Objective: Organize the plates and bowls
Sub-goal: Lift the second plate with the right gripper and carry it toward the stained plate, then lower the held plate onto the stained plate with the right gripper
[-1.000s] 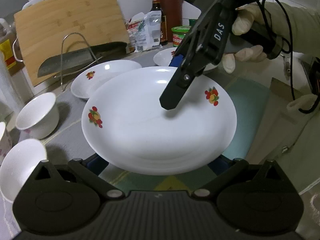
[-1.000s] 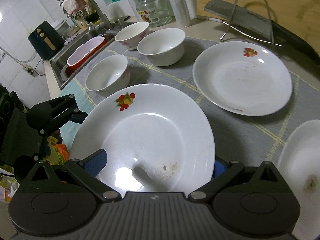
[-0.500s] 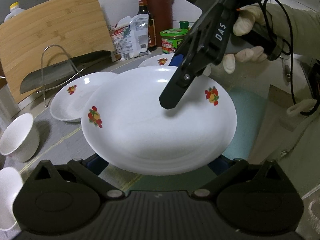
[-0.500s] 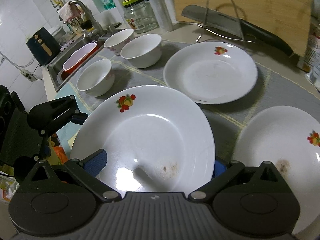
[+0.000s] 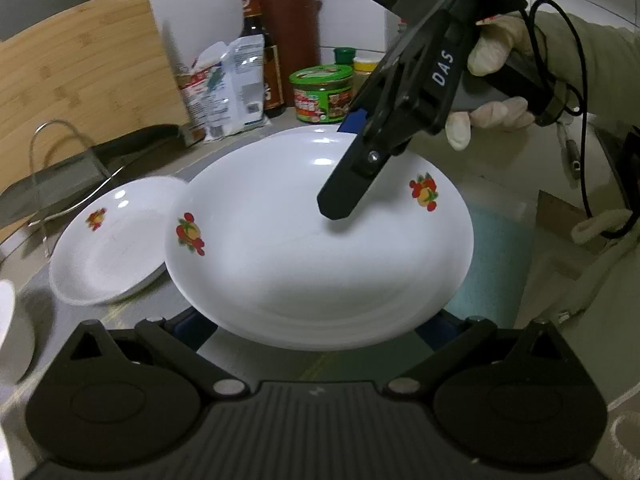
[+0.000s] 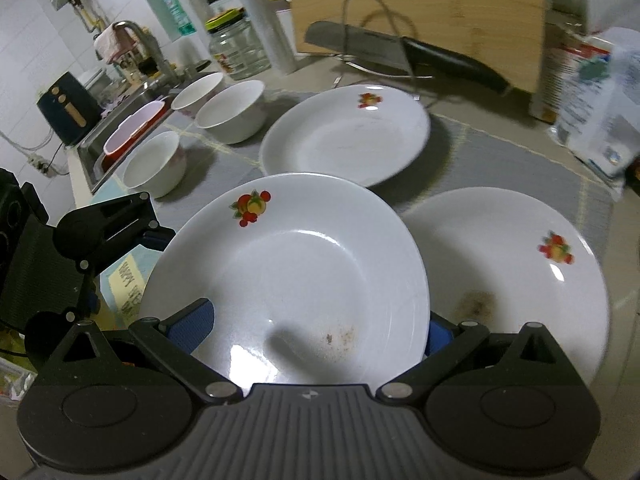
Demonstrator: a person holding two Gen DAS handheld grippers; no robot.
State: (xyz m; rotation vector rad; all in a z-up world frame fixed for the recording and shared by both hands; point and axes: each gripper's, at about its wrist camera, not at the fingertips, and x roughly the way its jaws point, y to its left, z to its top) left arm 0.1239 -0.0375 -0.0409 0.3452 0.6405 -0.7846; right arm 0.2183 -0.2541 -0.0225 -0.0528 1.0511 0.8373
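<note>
Both grippers' jaws clamp one plate [image 6: 296, 272] above two plates [image 6: 516, 276] beside three bowls [image 6: 232, 110].

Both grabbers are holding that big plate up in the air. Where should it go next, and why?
Probably lower the held plate onto the plate with the brown stain just beside it. The left gripper and right gripper each pinch an opposite rim, so it hangs level, and that matching plate lies flat on the grey mat, ready to be stacked on.
</note>
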